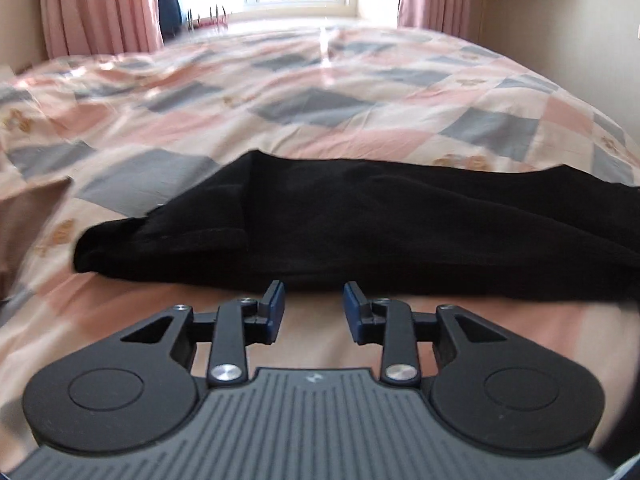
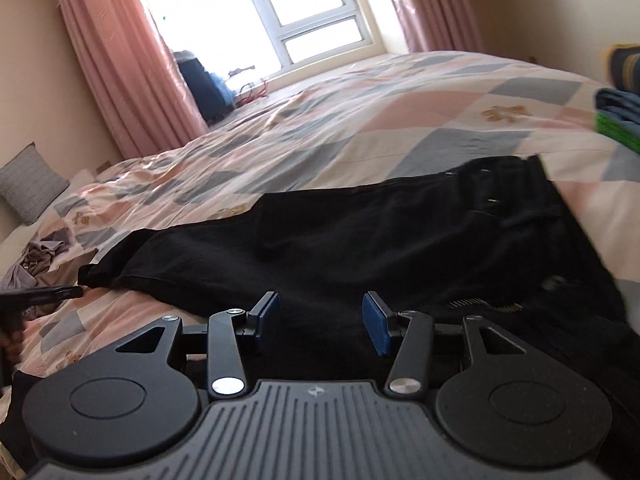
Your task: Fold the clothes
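Black trousers (image 1: 360,224) lie left-right across bed (image 1: 280,112). Left gripper (image 1: 314,305) just short of near edge; right gripper (image 2: 320,316) over cloth. Both jaws spread, empty.

Both units look identical: the left hand-held gripper (image 1: 314,312) and the right hand-held gripper (image 2: 320,322) are matte black plastic with a ribbed grey top plate carrying a tiny white logo. There are two round black discs at the sides, silver screws on the linkage arms, and blue rubbery pads (image 2: 376,328) on the fingers.
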